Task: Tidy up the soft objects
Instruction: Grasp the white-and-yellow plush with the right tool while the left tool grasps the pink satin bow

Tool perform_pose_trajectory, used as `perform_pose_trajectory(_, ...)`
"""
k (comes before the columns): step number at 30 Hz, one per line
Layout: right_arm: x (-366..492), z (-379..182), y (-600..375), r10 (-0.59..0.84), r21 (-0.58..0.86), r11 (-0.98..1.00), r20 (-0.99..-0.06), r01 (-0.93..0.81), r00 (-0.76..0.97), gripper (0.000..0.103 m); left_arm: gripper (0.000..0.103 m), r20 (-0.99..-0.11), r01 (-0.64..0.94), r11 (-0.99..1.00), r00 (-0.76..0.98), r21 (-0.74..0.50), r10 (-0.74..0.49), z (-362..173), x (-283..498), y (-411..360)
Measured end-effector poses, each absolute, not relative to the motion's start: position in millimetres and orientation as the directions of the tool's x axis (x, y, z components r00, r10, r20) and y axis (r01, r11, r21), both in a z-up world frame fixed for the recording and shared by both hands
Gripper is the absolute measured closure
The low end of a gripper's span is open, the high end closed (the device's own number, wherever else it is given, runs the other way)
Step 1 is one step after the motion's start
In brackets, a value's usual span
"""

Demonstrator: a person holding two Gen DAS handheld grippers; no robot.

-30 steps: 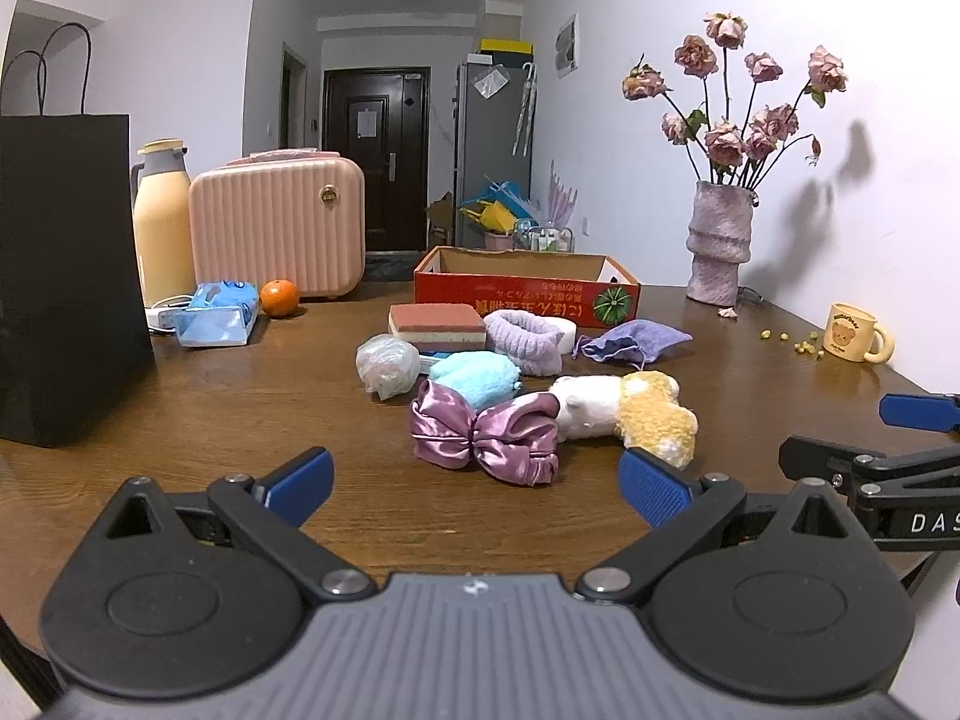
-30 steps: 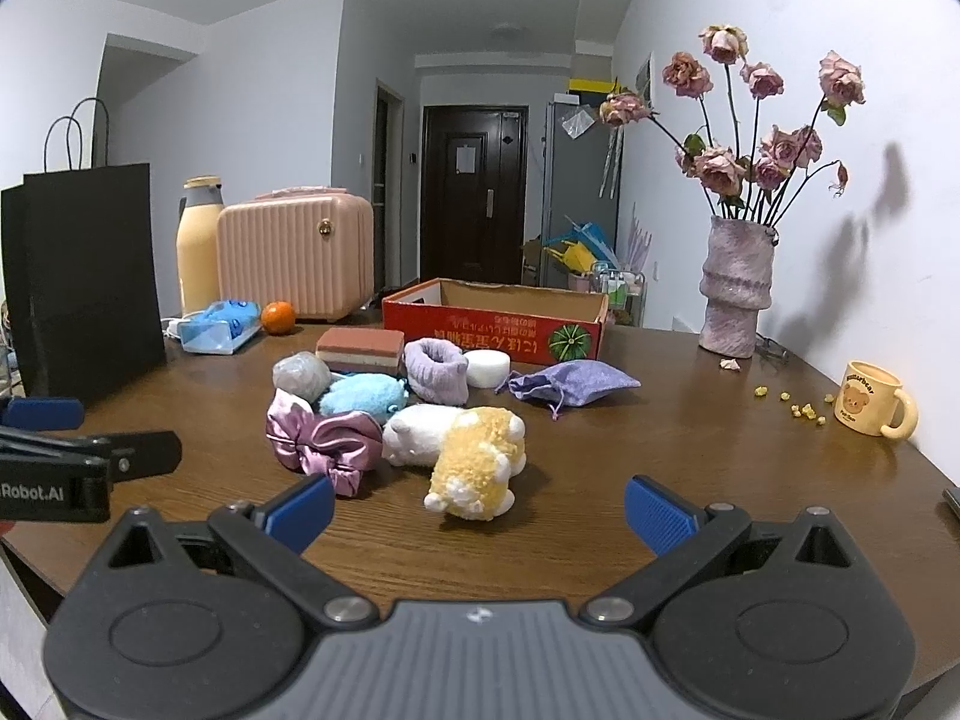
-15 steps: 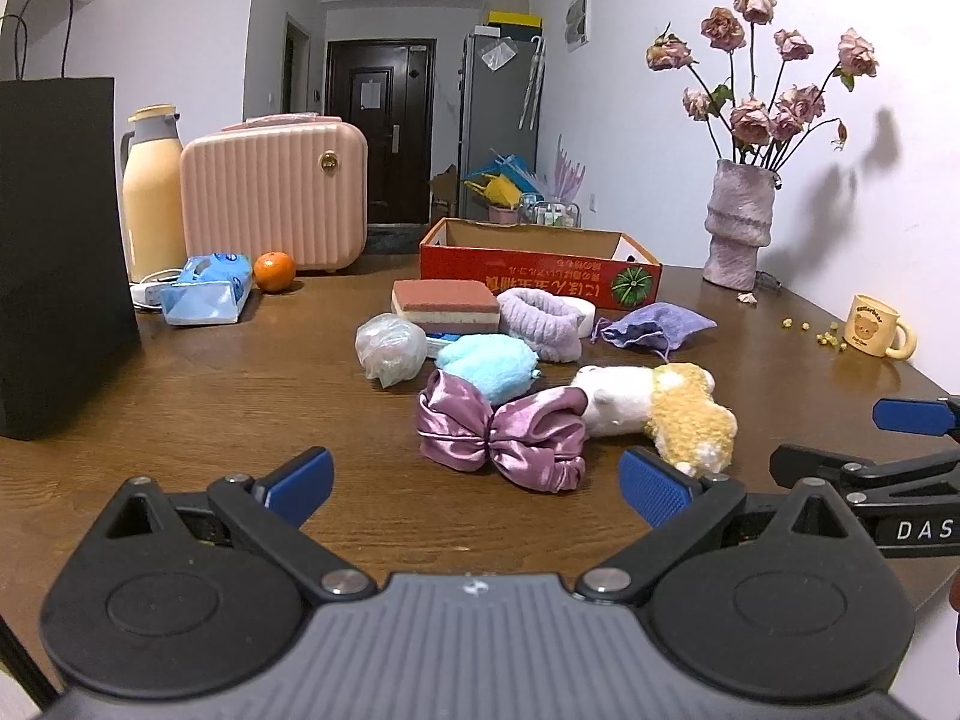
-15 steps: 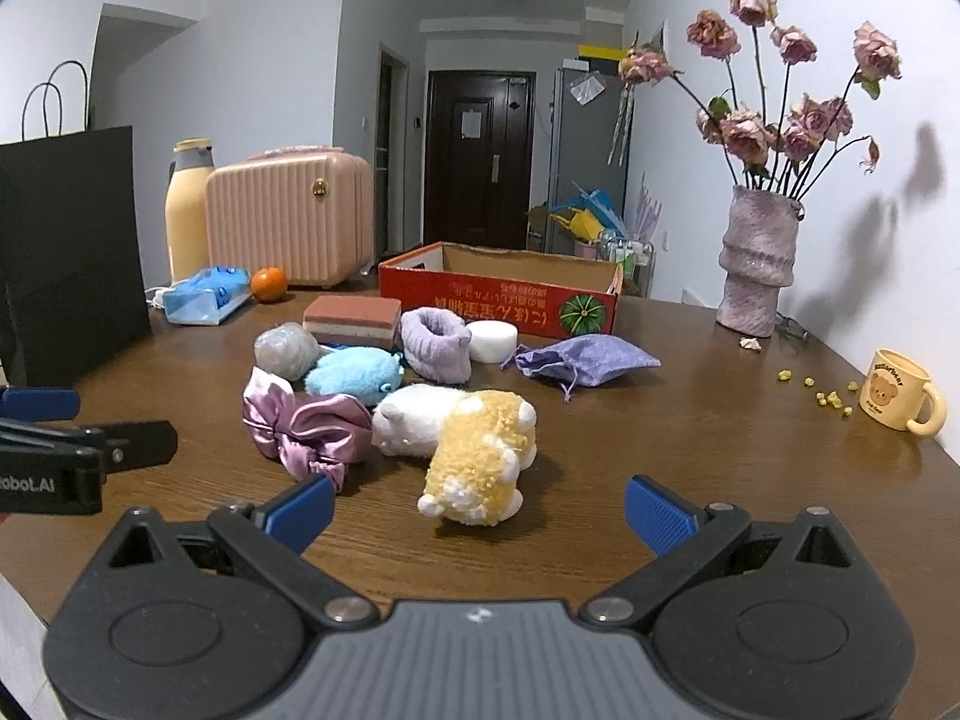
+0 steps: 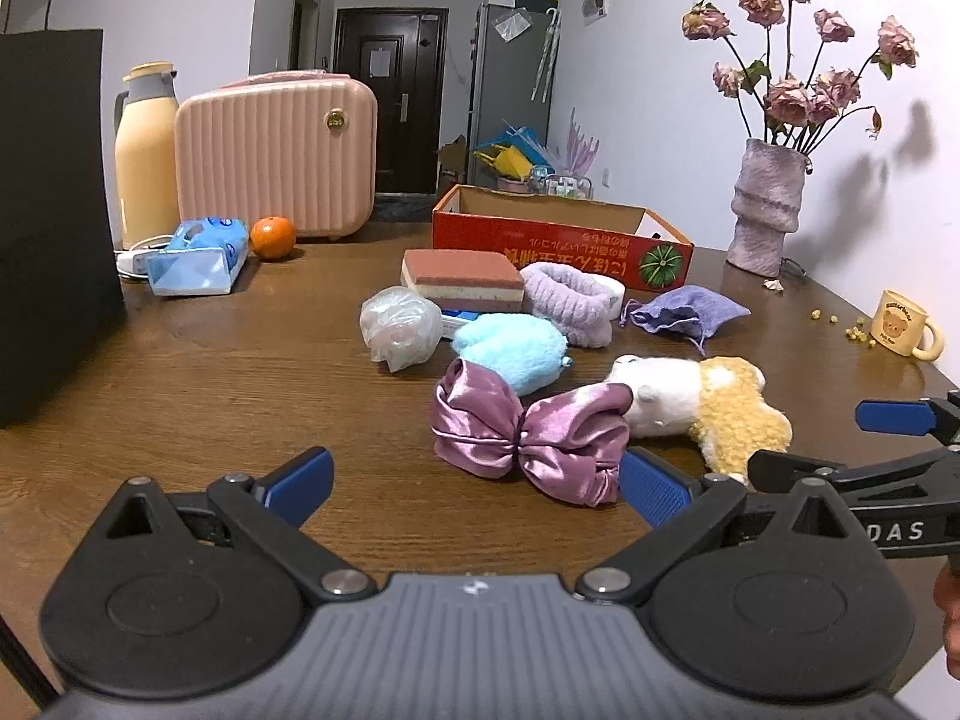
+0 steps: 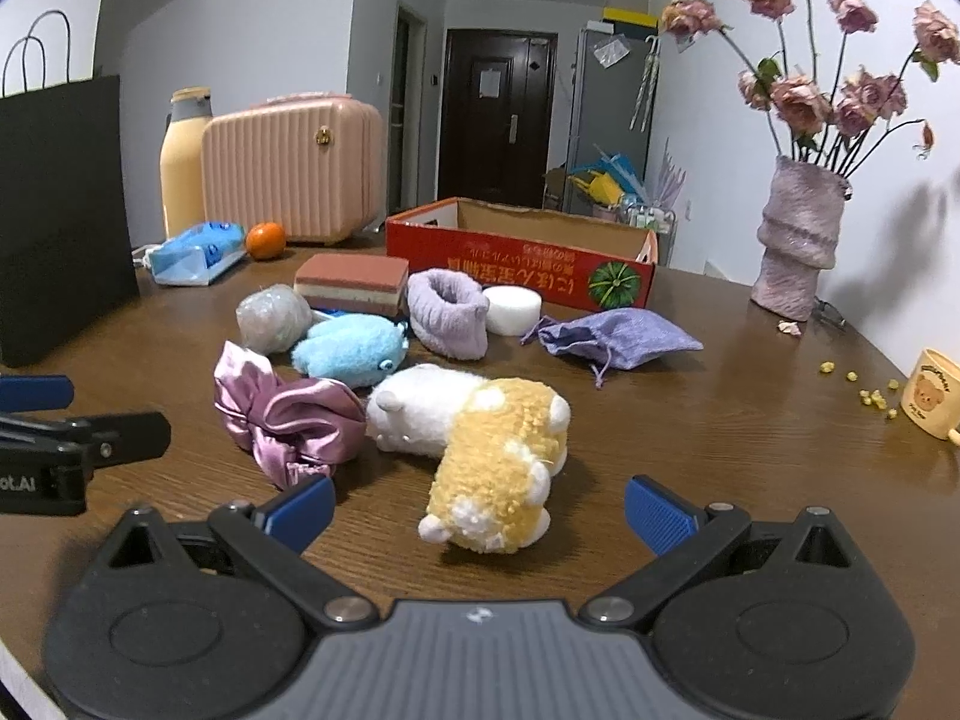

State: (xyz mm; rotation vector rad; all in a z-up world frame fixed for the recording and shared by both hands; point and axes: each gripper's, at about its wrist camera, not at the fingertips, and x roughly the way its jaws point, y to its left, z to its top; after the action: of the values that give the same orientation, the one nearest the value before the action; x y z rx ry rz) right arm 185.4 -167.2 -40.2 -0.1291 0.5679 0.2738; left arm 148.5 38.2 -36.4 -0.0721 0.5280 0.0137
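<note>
Soft things lie in a cluster on the brown table: a purple satin bow [image 5: 528, 426] [image 6: 288, 414], a white and yellow plush animal [image 5: 702, 402] [image 6: 480, 438], a light blue plush [image 5: 510, 351] [image 6: 351, 348], a lilac headband [image 5: 570, 300] [image 6: 450, 312], a purple drawstring pouch [image 5: 684, 312] [image 6: 612, 336], a layered sponge [image 5: 462, 276] [image 6: 354, 282], a white round sponge [image 6: 512, 309] and a crumpled plastic ball [image 5: 399, 327] [image 6: 273, 318]. My left gripper [image 5: 477, 486] is open just short of the bow. My right gripper [image 6: 480, 507] is open, with the plush animal's near end between its fingers.
An open red cardboard box [image 5: 558, 234] [image 6: 522, 252] stands behind the cluster. A black paper bag [image 5: 54, 210], a thermos [image 5: 144, 144], a pink case [image 5: 276, 150], a tissue pack [image 5: 198, 255] and an orange [image 5: 273, 237] are left. A vase [image 6: 798, 240] and mug [image 6: 933, 393] are right.
Both grippers have moved forward toward the cluster, so the bow and the plush animal look larger and closer. Both stay open. Nothing on the table has moved.
</note>
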Motion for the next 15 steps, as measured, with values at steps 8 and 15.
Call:
perform_pose_trajectory(8,220,-52,-158,0.218,-0.061,0.948,-0.590,-0.312,0.778,0.007,0.000,-0.520,-0.035,0.996,0.854,-0.085,-0.014,-43,168,41)
perform_pose_trajectory(15,249,-64,-156,0.225,-0.061,0.941,-0.621,-0.332,0.751,0.018,0.000,-0.537,-0.045,0.996,0.844,-0.083,-0.007,-48,182,38)
